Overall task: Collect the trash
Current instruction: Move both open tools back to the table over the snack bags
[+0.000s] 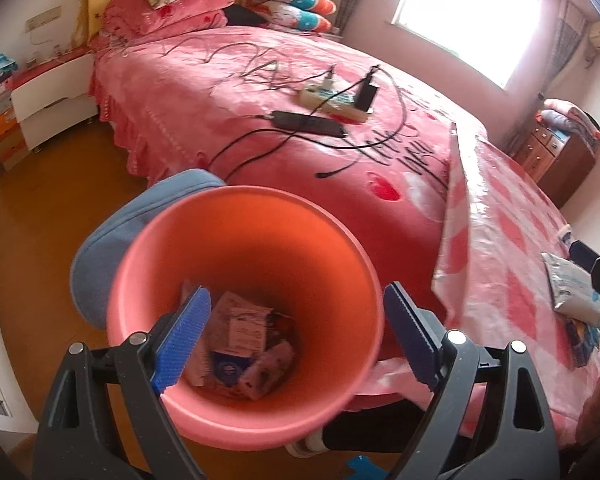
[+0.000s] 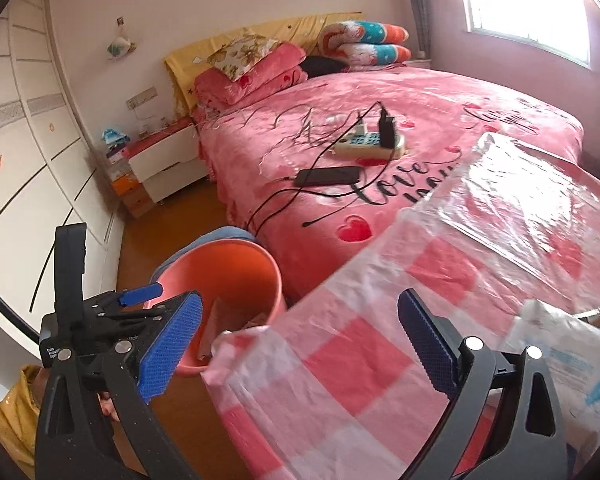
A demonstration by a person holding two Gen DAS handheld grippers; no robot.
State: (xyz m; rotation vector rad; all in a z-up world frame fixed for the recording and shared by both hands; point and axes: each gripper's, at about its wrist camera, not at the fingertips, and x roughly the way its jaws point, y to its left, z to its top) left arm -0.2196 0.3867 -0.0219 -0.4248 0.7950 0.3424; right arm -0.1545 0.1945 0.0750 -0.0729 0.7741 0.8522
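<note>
A pink plastic bin (image 1: pixel 332 248) stands on the floor by the bed, with several paper wrappers (image 1: pixel 244 336) at its bottom. My left gripper (image 1: pixel 296 336) is open and empty, right above the bin mouth. The bin also shows in the right wrist view (image 2: pixel 260 268). My right gripper (image 2: pixel 300 344) is open and empty over the table with the pink checked cloth (image 2: pixel 356 360). A white tissue pack (image 2: pixel 572 356) lies on the cloth just right of its right finger; it also shows in the left wrist view (image 1: pixel 572 284). The left gripper (image 2: pixel 140 304) shows over the bin.
A pink bed (image 1: pixel 260 92) carries a power strip (image 1: pixel 332 100), a black phone (image 1: pixel 308 122) and loose cables. A blue seat (image 1: pixel 112 232) is behind the bin. A bedside table (image 1: pixel 48 100) and a wardrobe (image 2: pixel 28 160) stand to the left. A wooden cabinet (image 1: pixel 556 152) is at right.
</note>
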